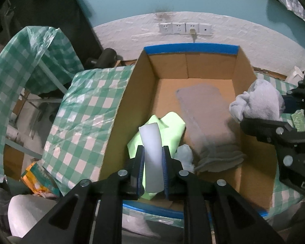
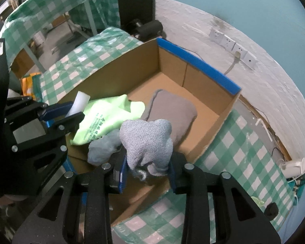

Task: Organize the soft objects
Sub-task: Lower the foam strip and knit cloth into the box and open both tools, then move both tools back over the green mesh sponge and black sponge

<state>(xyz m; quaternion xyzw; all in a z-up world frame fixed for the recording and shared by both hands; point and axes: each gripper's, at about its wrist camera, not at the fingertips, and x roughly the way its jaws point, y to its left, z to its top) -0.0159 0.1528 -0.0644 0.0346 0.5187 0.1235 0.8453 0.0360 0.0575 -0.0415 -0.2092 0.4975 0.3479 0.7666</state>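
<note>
- We see an open cardboard box (image 1: 144,93) with blue-taped rims (image 1: 190,47), standing on a table with a green checked cloth (image 1: 87,109).
- Inside it a folded grey towel (image 1: 208,122) lies on the floor toward the middle, a light green bag (image 1: 170,130) lies at the near left, and a pale blue cloth (image 1: 185,154) sits between them at the near end.
- Our left gripper (image 1: 152,158) is clamped on a white strip (image 1: 151,148), held above the green bag at the box's near end.
- Our right gripper (image 2: 147,162) is closed around a bunched grey-blue cloth (image 2: 146,140), held over the box's near right corner.
- The far half of the box floor (image 2: 164,83) is bare cardboard.
- The far wall stands just beside the white room wall (image 1: 254,46) with its sockets (image 1: 185,28).
</note>
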